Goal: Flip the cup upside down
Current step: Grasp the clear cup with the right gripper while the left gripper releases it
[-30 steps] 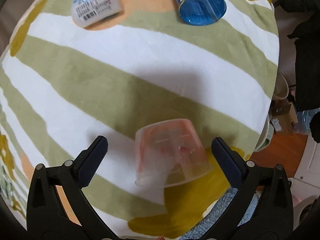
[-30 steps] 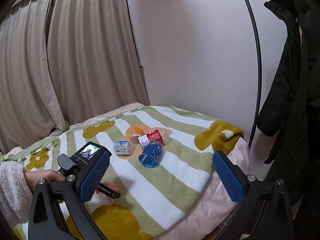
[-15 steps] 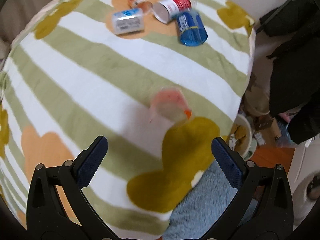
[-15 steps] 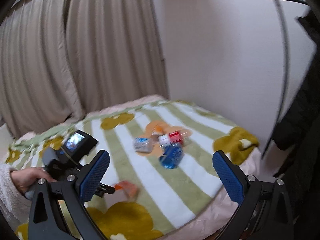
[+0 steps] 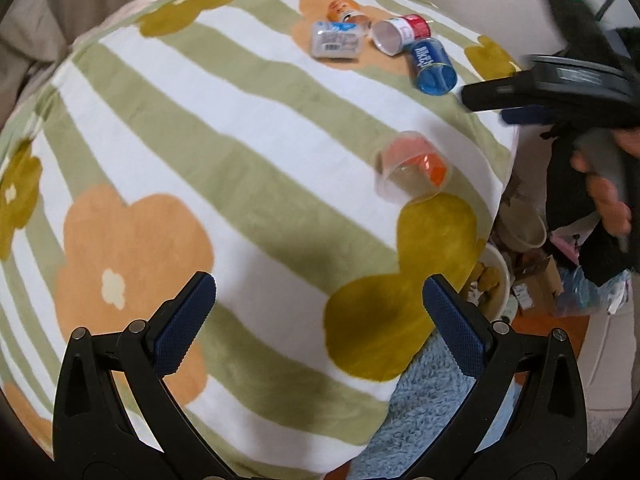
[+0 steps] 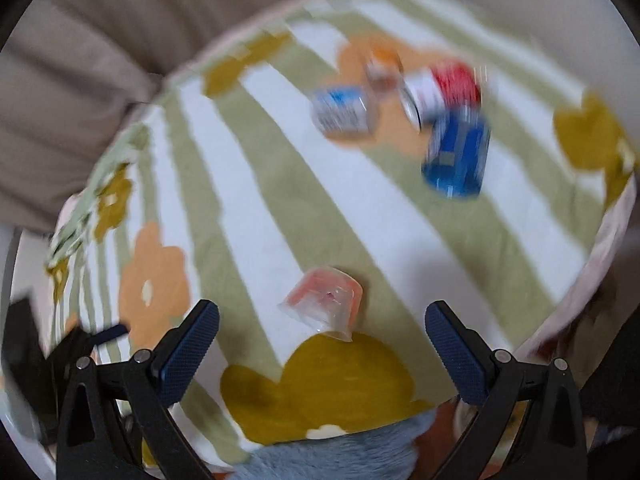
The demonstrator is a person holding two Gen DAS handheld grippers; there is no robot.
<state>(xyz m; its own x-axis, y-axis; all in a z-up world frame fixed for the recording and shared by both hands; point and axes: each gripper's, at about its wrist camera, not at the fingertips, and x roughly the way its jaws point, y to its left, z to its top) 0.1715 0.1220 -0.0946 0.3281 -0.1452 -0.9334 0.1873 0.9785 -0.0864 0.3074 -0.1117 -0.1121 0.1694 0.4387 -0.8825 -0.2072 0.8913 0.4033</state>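
Clear plastic cup with orange-red print sits rim-down on the striped flower blanket, base up, at the edge of a mustard flower patch near the blanket's right border. Nothing touches it.

Left hand-held gripper: jaws spread wide, nothing between them, hanging above the blanket on the near side of the cup, well apart from it.

Right hand-held gripper: jaws also spread wide, empty. In the right wrist view the cup lies just beyond the fingertips, between their lines, not in contact. That view is motion-blurred; fine detail is unreadable.

Beyond the cup, at the far side of the blanket, a cluster lies on its side on an orange flower: blue cup, red-and-white cup, white labelled cup, small orange-capped bottle.

To the cup's right, off the blanket: a bowl and boxes on the floor, blurred.
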